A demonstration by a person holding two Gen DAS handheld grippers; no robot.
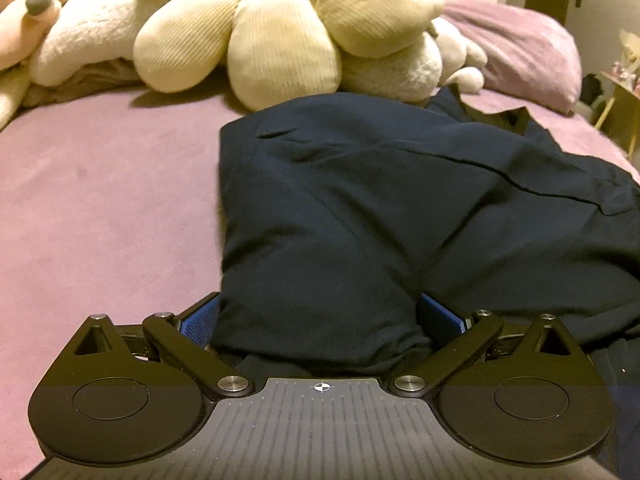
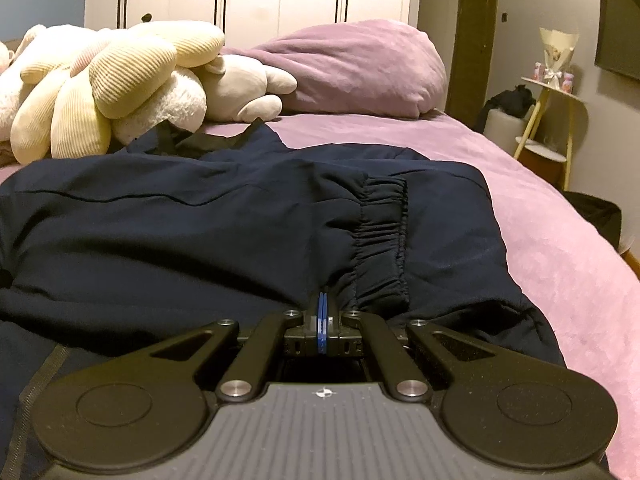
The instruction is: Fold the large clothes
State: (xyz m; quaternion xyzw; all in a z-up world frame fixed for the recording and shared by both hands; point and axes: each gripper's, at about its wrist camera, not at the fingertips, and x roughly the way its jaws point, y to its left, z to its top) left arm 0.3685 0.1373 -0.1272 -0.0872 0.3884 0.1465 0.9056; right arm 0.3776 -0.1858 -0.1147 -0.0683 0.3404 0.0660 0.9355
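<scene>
Navy garment [image 1: 360, 200] bunches between left gripper's [image 1: 320, 312] spread fingers [image 1: 202, 314].

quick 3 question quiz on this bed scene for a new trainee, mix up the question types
1. True or false: the left gripper has its jaws spread wide, with a bunched fold of the navy garment between them.
2. Multiple choice: what lies just ahead of the right gripper? A) a pillow B) the garment's gathered elastic cuff C) a plush toy
3. Fill in: the flower-shaped plush sits on the ____ bed cover, beyond the garment.

Key: 1 true; 2 B; 3 purple
</scene>
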